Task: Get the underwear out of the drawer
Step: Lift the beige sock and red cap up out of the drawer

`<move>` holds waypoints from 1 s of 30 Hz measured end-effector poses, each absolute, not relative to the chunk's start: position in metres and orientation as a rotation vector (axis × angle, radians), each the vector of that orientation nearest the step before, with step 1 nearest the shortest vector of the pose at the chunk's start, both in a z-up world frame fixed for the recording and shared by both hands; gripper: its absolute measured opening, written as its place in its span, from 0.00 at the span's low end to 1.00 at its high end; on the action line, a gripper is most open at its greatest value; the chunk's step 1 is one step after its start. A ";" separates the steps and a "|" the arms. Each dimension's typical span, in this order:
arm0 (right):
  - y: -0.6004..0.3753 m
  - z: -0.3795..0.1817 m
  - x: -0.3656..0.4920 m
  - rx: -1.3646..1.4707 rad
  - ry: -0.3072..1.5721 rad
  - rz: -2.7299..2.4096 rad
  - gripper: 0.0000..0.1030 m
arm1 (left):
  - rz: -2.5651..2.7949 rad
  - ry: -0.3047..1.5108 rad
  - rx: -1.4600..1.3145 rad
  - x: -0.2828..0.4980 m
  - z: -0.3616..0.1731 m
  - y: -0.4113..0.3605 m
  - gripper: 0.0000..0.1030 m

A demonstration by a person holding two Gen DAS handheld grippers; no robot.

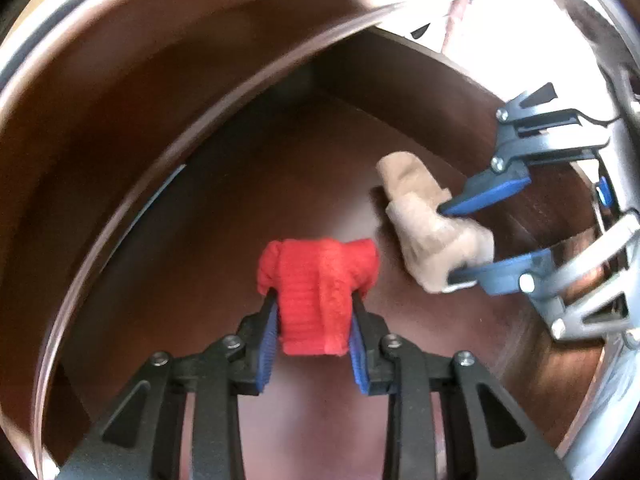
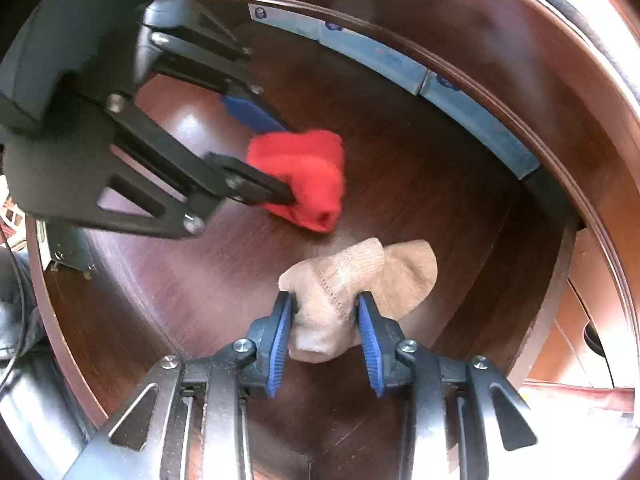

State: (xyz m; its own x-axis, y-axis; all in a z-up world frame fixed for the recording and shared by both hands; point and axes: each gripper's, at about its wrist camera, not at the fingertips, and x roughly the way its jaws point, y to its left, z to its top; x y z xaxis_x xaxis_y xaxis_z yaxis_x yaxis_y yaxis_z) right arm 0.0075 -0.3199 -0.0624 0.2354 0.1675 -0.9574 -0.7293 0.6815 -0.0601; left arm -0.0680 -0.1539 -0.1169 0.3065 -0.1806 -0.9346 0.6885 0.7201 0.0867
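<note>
Drawer (image 2: 400,168) floor: red roll (image 1: 316,296) pinched by left gripper (image 1: 312,320), long axis along its fingers | beige bundle (image 2: 352,292) pinched by right gripper (image 2: 326,312), lying crosswise, just beside the red one.

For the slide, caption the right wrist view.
Right gripper shut on beige roll; left gripper clamps red roll inside drawer.

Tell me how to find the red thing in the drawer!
Look inside the dark brown wooden drawer, down at its shiny floor. Two small rolled-up bundles of knitted cloth are there, each pinched between blue pads. The red bundle sits in the black left hand-held gripper; the beige bundle beside it is held by the silvery right hand-held gripper.
</note>
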 end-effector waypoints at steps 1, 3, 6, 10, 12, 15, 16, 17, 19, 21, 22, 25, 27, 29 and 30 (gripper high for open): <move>-0.320 -0.063 0.007 -0.572 1.182 0.662 0.35 | -0.600 1.119 0.519 -0.069 -0.114 -0.149 0.29; -0.319 -0.063 0.007 -0.575 1.183 0.659 0.36 | -0.587 1.123 0.488 -0.071 -0.110 -0.142 0.29; -0.316 -0.065 0.006 -0.597 1.190 0.654 0.39 | -0.566 1.131 0.446 -0.076 -0.108 -0.128 0.29; -0.310 -0.067 0.006 -0.618 1.203 0.634 0.39 | -0.531 1.129 0.369 -0.075 -0.108 -0.112 0.29; -0.309 -0.064 0.007 -0.613 1.202 0.637 0.39 | -0.511 1.112 0.318 -0.075 -0.103 -0.102 0.29; -0.309 -0.062 0.006 -0.607 1.188 0.625 0.35 | -0.502 1.089 0.248 -0.077 -0.097 -0.084 0.29; -0.312 -0.062 0.007 -0.601 1.183 0.623 0.32 | -0.507 1.078 0.217 -0.077 -0.095 -0.080 0.29; -0.314 -0.062 0.007 -0.595 1.178 0.628 0.31 | -0.511 1.063 0.195 -0.079 -0.095 -0.080 0.29; -0.319 -0.059 0.003 -0.565 1.157 0.642 0.29 | -0.510 1.043 0.165 -0.081 -0.092 -0.074 0.29; -0.324 -0.055 0.001 -0.534 1.133 0.663 0.29 | -0.510 1.021 0.133 -0.082 -0.089 -0.070 0.29; -0.327 -0.052 -0.001 -0.519 1.120 0.673 0.29 | -0.509 1.010 0.119 -0.083 -0.088 -0.066 0.29; -0.330 -0.049 -0.005 -0.510 1.093 0.674 0.28 | -0.494 0.997 0.070 -0.082 -0.086 -0.057 0.29; -0.328 -0.045 -0.012 -0.537 1.053 0.670 0.27 | -0.486 0.985 0.056 -0.083 -0.085 -0.051 0.29; -0.327 -0.041 -0.020 -0.563 1.012 0.665 0.27 | -0.477 0.979 0.058 -0.087 -0.083 -0.047 0.29; -0.327 -0.039 -0.023 -0.567 0.995 0.658 0.27 | -0.471 0.976 0.062 -0.088 -0.082 -0.046 0.29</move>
State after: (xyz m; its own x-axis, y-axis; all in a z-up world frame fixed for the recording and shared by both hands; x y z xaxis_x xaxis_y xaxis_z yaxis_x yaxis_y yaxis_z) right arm -0.0232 -0.3270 -0.0391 0.3860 0.2394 -0.8909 -0.7263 0.6743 -0.1334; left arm -0.0882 -0.0455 -0.0819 0.4682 -0.3567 -0.8084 0.4114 0.8977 -0.1578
